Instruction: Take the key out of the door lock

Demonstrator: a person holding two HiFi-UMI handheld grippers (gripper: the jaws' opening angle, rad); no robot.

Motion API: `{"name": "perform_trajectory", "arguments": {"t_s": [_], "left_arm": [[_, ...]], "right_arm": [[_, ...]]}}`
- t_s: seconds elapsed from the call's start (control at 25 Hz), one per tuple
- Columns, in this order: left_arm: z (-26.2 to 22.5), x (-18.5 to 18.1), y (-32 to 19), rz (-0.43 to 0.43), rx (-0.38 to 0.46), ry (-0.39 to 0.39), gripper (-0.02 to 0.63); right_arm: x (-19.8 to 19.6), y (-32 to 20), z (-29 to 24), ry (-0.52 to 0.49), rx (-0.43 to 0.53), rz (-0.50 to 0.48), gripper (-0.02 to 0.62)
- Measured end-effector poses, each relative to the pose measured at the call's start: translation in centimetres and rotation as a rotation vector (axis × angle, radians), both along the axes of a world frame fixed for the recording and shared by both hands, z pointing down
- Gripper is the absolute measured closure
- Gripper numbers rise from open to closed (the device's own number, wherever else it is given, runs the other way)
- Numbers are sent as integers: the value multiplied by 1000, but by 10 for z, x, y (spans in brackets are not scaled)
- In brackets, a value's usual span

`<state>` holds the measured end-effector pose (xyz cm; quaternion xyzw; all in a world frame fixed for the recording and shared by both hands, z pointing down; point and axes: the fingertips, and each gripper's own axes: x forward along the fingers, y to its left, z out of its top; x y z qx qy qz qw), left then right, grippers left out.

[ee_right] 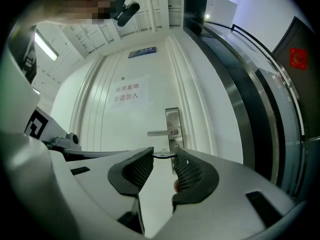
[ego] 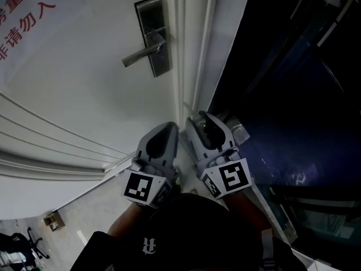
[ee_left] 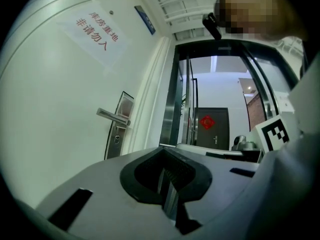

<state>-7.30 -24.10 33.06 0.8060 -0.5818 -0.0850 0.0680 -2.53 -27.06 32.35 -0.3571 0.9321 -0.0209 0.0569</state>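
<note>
Side by side at the lower centre of the head view, pointing up the frame toward a white panelled door: a grey plastic left gripper and a matching right gripper, each carrying a black-and-white marker cube at its rear. In the left gripper view, pressed together pad against pad, with nothing gripped. In the right gripper view, held a little apart and pinching a thin dark flat key by its ends at the very tips; too small to make out in the head view. Well apart from that key, in the upper centre of the head view, a tall brushed-steel lock plate with a silver lever handle jutting toward the left of the frame. In the upper left corner, part of a pale sign with red characters stuck on the door. Down the right side of the frame, a dark glass panel beside the white door frame. Along the bottom edge, the person's black garment below both grippers.
</note>
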Motion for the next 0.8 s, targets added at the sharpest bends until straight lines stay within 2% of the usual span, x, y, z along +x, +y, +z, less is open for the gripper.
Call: {"name": "perform_trajectory", "arguments": {"t_s": [0.4, 0.8], "left_arm": [[-2, 31, 37, -6, 7, -18, 600], [-9, 41, 54, -20, 25, -29, 600]], "right_arm": [[30, 38, -2, -11, 10, -2, 460], [36, 55, -8, -14, 30, -32, 460]]}}
